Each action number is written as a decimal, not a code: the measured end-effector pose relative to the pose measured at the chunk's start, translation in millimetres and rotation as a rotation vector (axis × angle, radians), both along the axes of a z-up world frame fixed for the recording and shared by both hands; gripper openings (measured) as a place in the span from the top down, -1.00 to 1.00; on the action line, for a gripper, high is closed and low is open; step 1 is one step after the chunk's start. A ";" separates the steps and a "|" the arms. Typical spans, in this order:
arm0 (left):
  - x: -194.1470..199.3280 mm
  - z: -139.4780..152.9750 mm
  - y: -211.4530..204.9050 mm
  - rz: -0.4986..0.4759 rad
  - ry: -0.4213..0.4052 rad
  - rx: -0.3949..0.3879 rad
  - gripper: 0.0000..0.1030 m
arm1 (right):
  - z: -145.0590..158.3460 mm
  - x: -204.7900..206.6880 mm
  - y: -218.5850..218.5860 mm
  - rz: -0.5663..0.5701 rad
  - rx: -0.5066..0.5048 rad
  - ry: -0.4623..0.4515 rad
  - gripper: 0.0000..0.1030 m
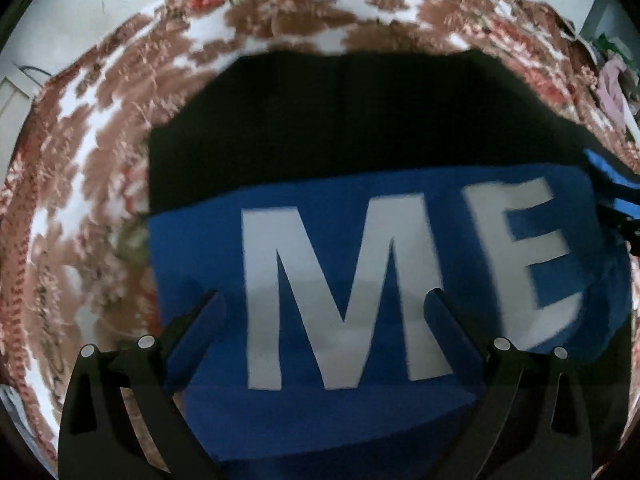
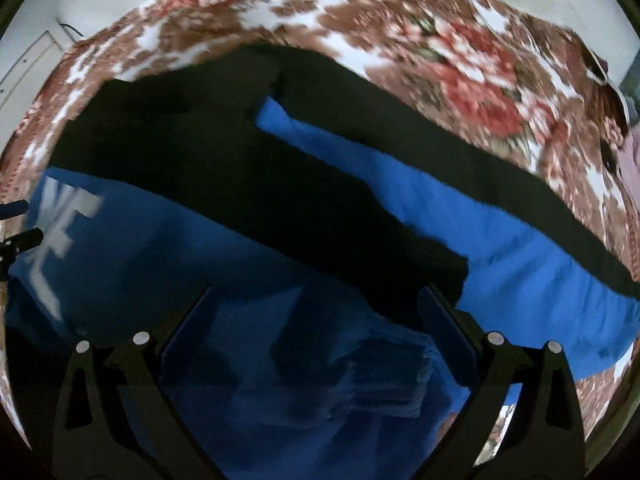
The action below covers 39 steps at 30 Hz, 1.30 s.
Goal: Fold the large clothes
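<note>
A large blue and black sweater (image 1: 200,248) lies spread flat on a floral cover. White letters (image 1: 264,280) run across its blue band, with a black panel (image 1: 340,120) beyond. My left gripper (image 1: 325,296) hangs open and wide above the letters, nothing between its fingers. In the right wrist view, a blue sleeve (image 2: 500,248) edged in black stretches to the right. A ribbed blue cuff (image 2: 384,380) lies below my right gripper (image 2: 318,292), which is open and wide and pressing on nothing. The letters (image 2: 60,220) show blurred at the left.
The floral bedspread (image 1: 100,160) in brown, red and white surrounds the sweater on all sides (image 2: 460,80). A pale wall or floor (image 1: 100,8) lies beyond it. A pink cloth (image 1: 612,84) sits at the far right edge.
</note>
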<state>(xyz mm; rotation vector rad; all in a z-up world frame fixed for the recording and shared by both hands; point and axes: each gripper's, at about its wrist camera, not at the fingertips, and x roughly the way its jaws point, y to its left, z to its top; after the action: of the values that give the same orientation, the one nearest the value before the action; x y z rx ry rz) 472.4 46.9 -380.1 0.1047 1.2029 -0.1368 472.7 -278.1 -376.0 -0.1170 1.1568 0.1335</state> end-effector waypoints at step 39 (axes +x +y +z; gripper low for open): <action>-77.2 40.1 -373.2 -0.453 -0.170 -0.036 -0.89 | 34.2 -97.2 -390.2 -0.651 0.400 0.061 -0.91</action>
<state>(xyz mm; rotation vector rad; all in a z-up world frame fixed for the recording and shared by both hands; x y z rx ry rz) 395.1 -326.4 -340.0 0.3503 0.9911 -0.5356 375.4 -668.3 -341.8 0.6183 1.1559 -0.2117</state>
